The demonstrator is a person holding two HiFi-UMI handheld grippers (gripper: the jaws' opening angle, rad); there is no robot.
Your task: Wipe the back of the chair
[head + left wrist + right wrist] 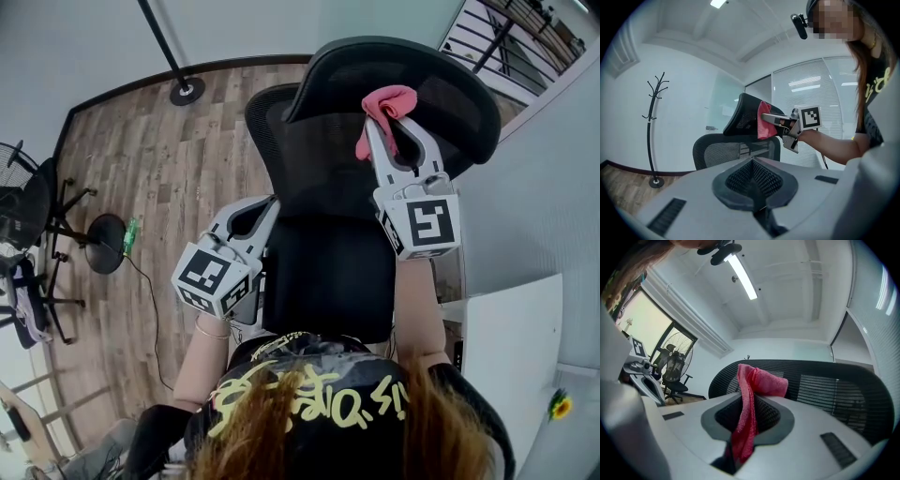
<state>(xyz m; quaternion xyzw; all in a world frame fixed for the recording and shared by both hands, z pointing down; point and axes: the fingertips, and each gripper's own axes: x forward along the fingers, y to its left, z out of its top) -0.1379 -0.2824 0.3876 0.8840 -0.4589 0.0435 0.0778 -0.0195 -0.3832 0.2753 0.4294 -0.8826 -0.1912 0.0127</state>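
Gripping a pink cloth (384, 101) between jaws that are closed on it, the right tool (394, 122) is held up at the headrest (455, 89) of the black mesh chair (319, 178). The bunched top of the cloth sits against the headrest's mesh, and its loose end hangs down through the jaws. The left tool (261, 208) is lower, just beside the left edge of the chair's back. Its jaws are together with nothing between them, and it points across toward the right tool. The chair stands on a wooden floor (159, 159), with its back turned to the person. A coat stand (652, 131) rises by the far wall, and a fan (23, 202) stands well apart on the left.
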